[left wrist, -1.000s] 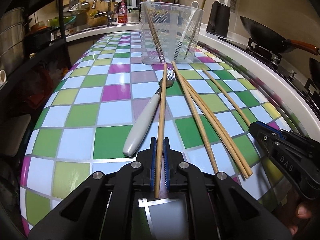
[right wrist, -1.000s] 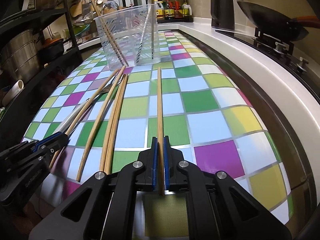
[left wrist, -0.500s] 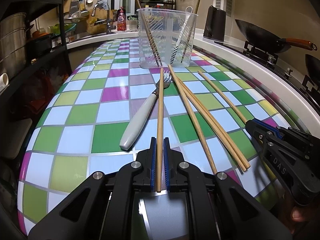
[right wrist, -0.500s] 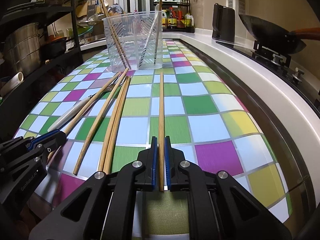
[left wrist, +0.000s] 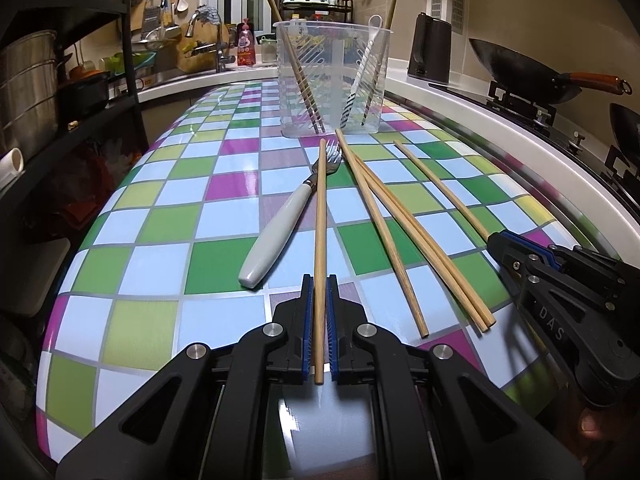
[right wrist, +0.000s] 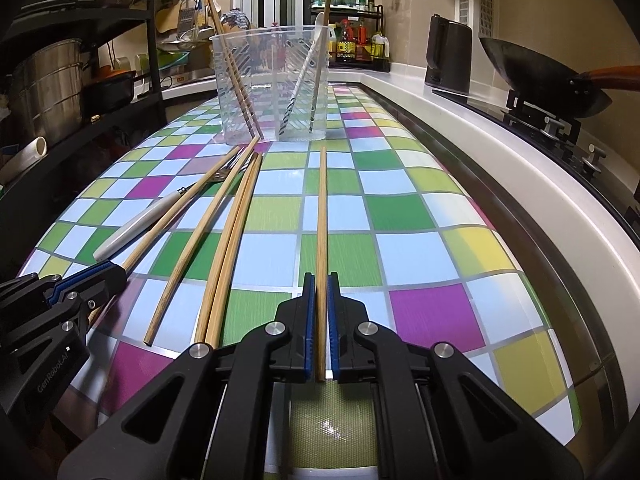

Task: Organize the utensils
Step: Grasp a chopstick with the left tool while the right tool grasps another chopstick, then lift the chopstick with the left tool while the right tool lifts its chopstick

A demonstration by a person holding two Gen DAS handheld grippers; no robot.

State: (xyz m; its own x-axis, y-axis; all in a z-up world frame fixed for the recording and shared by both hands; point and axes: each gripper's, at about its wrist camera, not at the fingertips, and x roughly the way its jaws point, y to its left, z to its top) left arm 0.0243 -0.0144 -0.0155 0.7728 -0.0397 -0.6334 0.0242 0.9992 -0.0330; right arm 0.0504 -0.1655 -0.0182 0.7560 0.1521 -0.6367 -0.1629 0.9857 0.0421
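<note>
Now both tongs clamped on one chopstick each: left tongs [left wrist: 319, 332] on the chopstick [left wrist: 320, 216] crossing the fork [left wrist: 280, 216], right tongs [right wrist: 320, 328] on a lone chopstick [right wrist: 322, 216]. Long axes pointing straight ahead at the clear cup [left wrist: 334, 80] across the table [left wrist: 160, 208]; right seemingly nearer.

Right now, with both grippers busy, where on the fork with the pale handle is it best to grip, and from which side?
Grip the fork on its thick pale handle, near the rounded end closest to the left gripper. Come from above, jaws across the handle. It lies flat on the checkered table, and the held chopstick crosses its metal neck, so the tine end is probably blocked.
</note>
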